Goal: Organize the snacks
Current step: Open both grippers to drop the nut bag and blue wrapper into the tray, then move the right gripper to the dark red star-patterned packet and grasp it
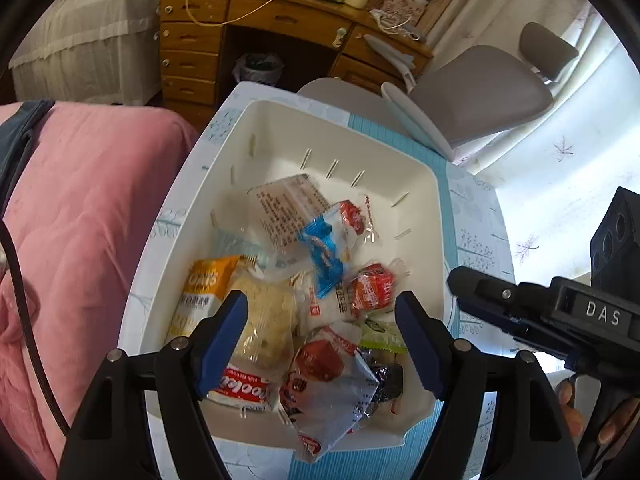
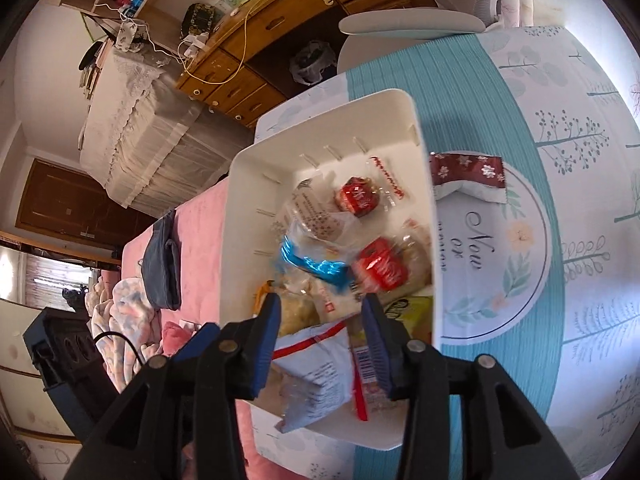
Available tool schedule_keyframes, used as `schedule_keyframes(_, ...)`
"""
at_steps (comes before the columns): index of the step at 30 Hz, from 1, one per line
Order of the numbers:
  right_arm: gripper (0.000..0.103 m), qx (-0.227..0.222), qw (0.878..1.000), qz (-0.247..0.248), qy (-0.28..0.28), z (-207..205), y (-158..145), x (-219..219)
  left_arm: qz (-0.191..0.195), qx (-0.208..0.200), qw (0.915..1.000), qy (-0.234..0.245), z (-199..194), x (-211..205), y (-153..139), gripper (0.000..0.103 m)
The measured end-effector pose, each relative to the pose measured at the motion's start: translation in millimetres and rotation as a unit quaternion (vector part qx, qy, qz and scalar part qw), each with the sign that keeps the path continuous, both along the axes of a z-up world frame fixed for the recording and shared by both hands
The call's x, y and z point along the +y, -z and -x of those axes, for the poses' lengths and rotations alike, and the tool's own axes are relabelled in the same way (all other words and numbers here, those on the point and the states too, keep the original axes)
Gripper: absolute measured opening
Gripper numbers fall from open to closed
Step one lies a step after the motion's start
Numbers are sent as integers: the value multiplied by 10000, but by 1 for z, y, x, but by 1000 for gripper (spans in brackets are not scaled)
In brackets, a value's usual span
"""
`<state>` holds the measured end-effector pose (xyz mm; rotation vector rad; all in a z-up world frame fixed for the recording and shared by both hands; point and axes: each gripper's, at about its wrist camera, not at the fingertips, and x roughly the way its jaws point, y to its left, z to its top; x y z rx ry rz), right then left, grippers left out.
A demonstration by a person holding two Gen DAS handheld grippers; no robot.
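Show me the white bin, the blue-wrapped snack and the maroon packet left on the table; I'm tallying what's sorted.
white bin (image 1: 280,128): left wrist view, bare far inner wall.
blue-wrapped snack (image 1: 326,254): left wrist view, middle of wrapper.
maroon packet (image 2: 466,170): right wrist view, its patterned upper part.

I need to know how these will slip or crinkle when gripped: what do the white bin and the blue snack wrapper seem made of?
White bin: apparently rigid plastic, smooth and matte, with moulded slots in its walls. Blue snack wrapper: probably thin plastic film or foil, glossy and creased, with bright glints.
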<state>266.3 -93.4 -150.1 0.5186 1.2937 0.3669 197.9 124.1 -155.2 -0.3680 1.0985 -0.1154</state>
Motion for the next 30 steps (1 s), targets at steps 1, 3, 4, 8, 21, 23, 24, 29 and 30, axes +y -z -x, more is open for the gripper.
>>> schedule_keyframes(1,43,-8,10000,9,-13,-1,1,-5,-34,49,10000,-36,1,-2,1,75)
schedule_keyframes(3,43,-39,10000,16,-15,-4,2,-12,-94,133,9998,-82,3,-7,2,75)
schedule_keyframes(4,44,-69,10000,34,-29,-5,3,-18,-119,179,9997,-114,4,-11,3,75)
schedule_keyframes(8,59,-125,9997,141,-122,-9,3,-36,-146,357,9989,-257,7,-30,3,75)
schedule_keyframes(21,64,-1325,9802,1121,-956,-40,26,-90,-223,481,9967,-617,19,-89,9,75)
schedule_keyframes(23,64,-1504,9756,1110,-1150,-47,35,-93,-251,547,9960,-659,21,-94,12,75)
schedule_keyframes(24,64,-1550,9739,1110,-1233,-51,40,-94,-279,577,9957,-669,22,-96,14,75)
schedule_keyframes(29,64,-2035,9500,1502,-1829,-61,68,-89,-485,779,9926,-791,25,-102,22,75)
schedule_keyframes(30,64,-2137,9432,1590,-1987,-63,75,-86,-489,795,9923,-810,26,-103,23,75)
